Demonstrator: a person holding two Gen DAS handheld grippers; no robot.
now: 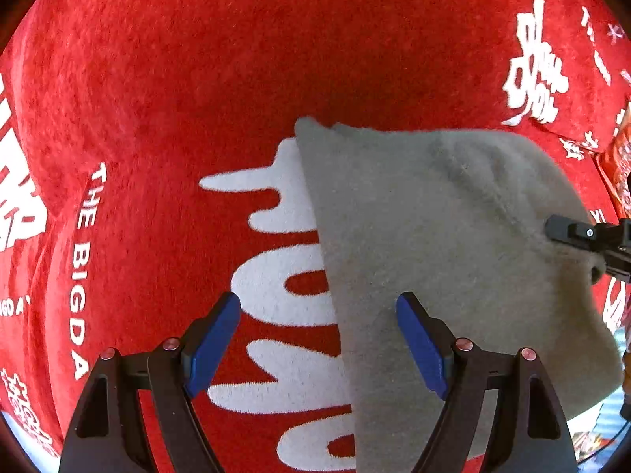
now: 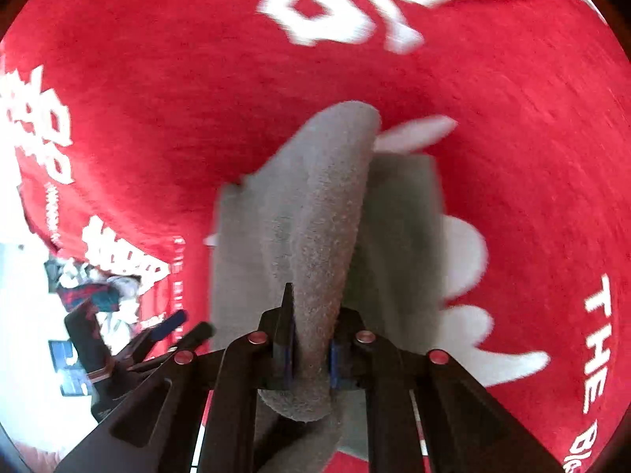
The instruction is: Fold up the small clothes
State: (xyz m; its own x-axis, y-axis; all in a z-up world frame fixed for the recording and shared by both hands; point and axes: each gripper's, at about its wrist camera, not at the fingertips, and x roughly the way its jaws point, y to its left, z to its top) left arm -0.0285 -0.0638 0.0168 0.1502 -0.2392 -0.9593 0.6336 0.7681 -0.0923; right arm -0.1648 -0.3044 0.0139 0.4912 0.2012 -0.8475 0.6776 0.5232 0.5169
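A small grey fleece garment (image 1: 434, 236) lies on a red cloth with white lettering (image 1: 177, 79). My left gripper (image 1: 319, 307) is open above the garment's left edge, its right blue pad over the grey fabric, its left pad over the red cloth. It holds nothing. My right gripper (image 2: 311, 339) is shut on a fold of the grey garment (image 2: 323, 205) and lifts it off the red cloth (image 2: 157, 98). The right gripper's fingers (image 1: 579, 232) show at the garment's right edge in the left wrist view. The left gripper (image 2: 173, 327) shows at the lower left of the right wrist view.
The red cloth's edge hangs at the left in the right wrist view, with a white floor (image 2: 23, 295) and a dark heap of clothes (image 2: 90, 291) beyond it. An orange patterned item (image 1: 619, 157) lies at the right edge of the left wrist view.
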